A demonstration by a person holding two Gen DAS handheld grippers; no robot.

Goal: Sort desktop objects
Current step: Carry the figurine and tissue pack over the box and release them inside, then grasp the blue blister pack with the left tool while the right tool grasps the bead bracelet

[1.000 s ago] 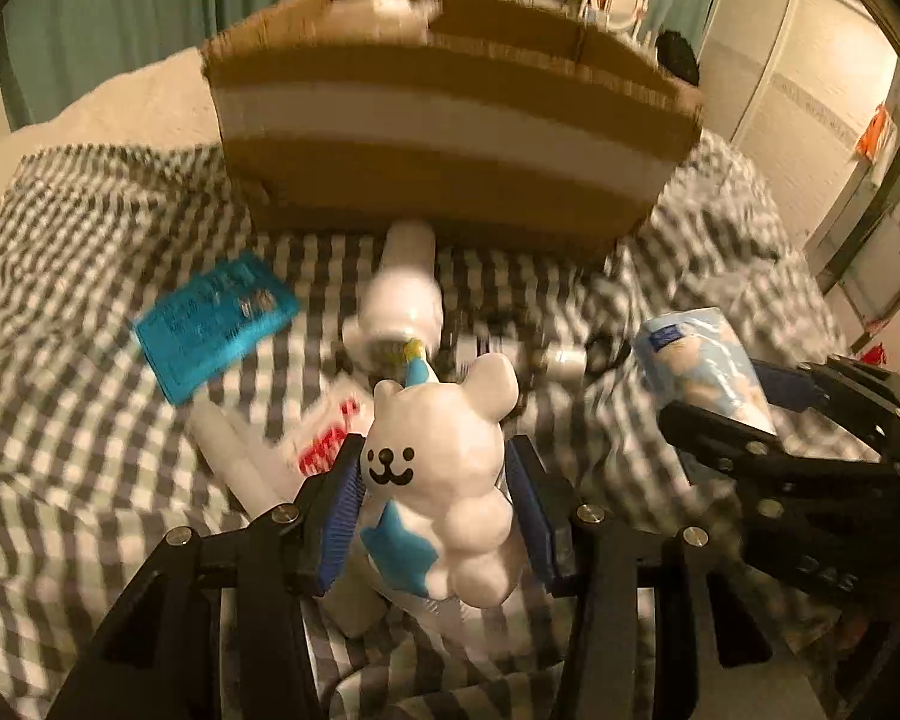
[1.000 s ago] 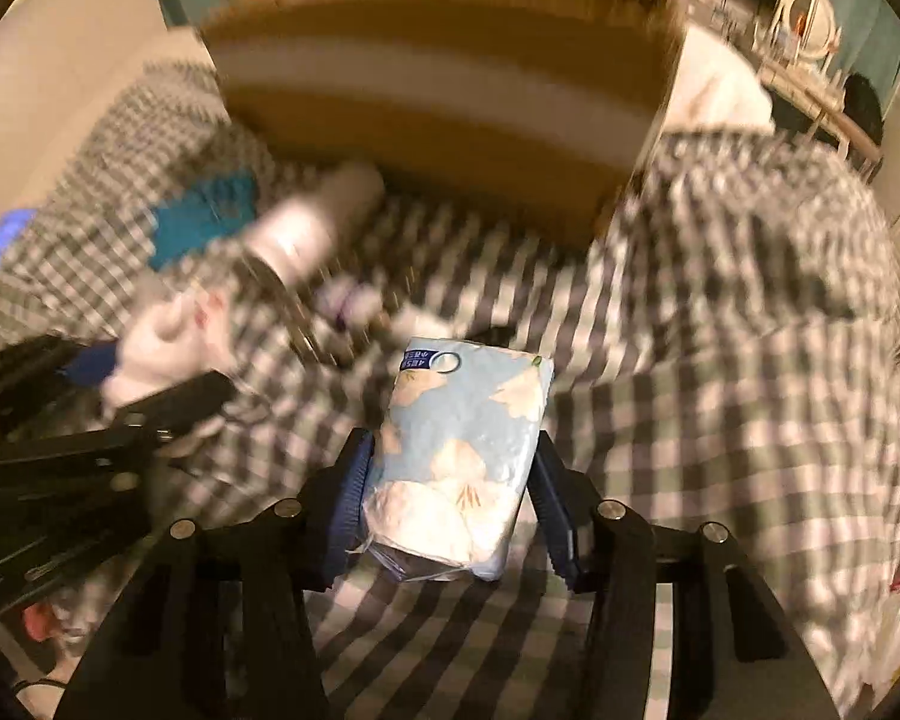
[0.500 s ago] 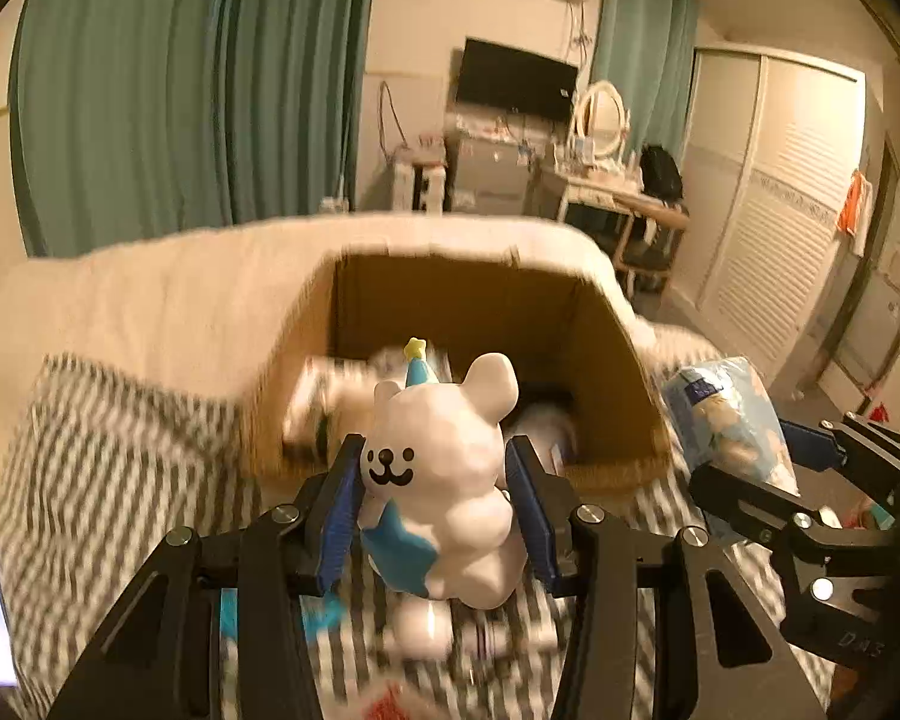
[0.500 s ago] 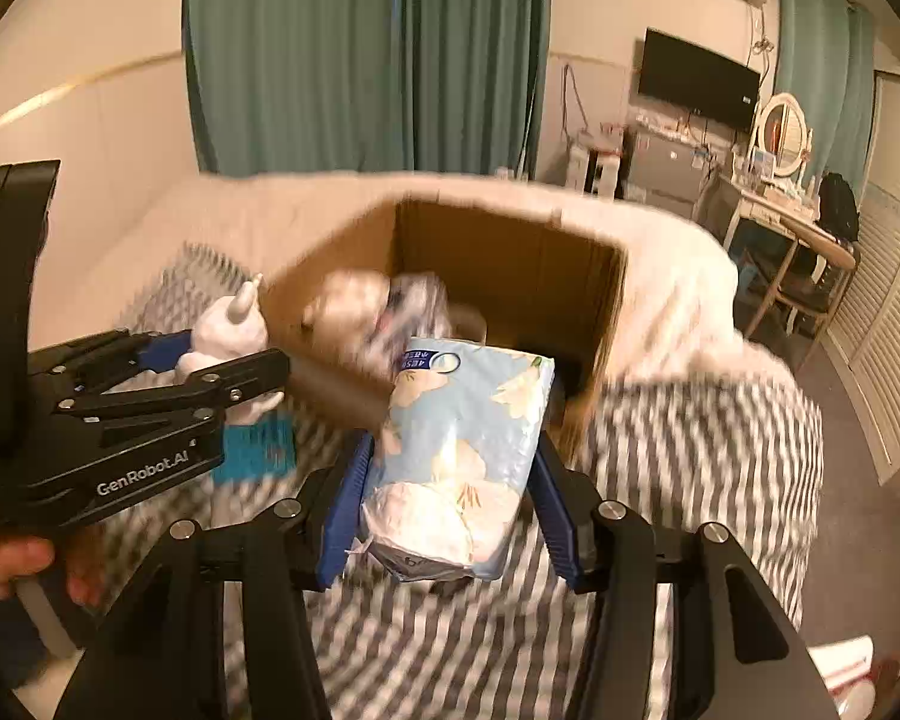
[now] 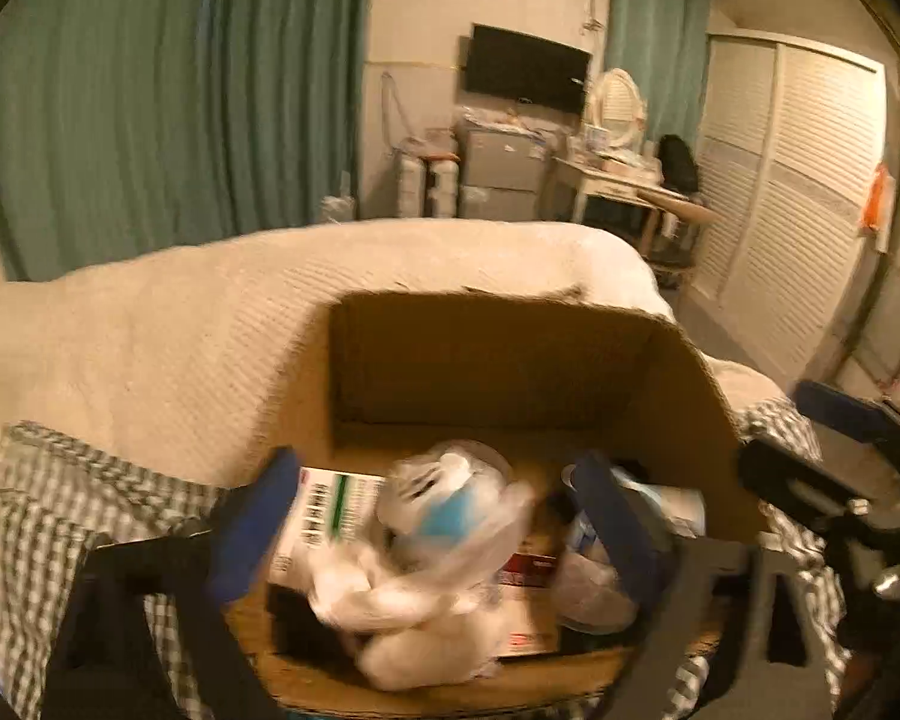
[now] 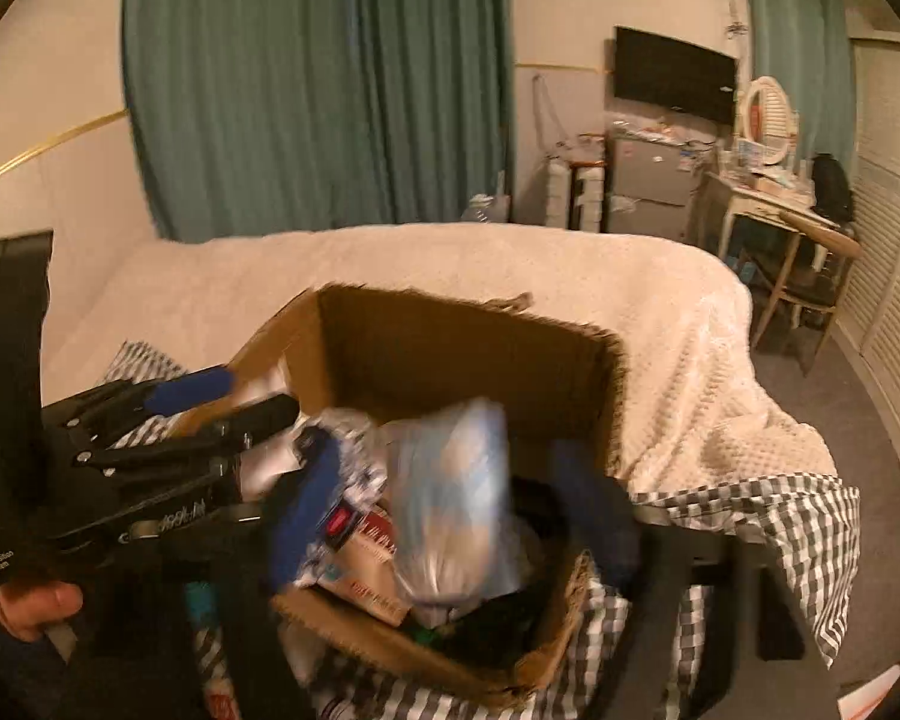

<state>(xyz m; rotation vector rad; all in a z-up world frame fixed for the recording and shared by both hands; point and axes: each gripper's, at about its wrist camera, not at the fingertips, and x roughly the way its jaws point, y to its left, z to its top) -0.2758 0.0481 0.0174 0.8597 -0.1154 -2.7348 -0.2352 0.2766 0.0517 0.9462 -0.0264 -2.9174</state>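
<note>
An open cardboard box [image 5: 480,360] [image 6: 450,348] stands on the bed, and both grippers hang over it. The jaws of my left gripper [image 5: 435,519] are opening. A white bear toy with blue markings [image 5: 432,546] shows blurred between them, clear of both blue pads and tumbling onto the box's contents. My right gripper [image 6: 450,513] is opening too. The pale blue tissue pack [image 6: 450,498] is blurred between its pads, touching neither. Each gripper shows in the other's view: the right gripper [image 5: 810,456] and the left gripper [image 6: 228,402].
In the box lie a white carton with a barcode [image 5: 330,510], a red-and-white package [image 6: 360,534] and other items. A cream blanket [image 6: 660,312] and a checked cloth [image 6: 750,528] cover the bed. A hand [image 6: 36,600] holds the left gripper. A desk and chair [image 6: 798,252] stand at the right.
Both grippers rose from the checked cloth to above the box. Their jaws, then shut on the bear and the tissue pack, have spread, and both items are dropping into the box.
</note>
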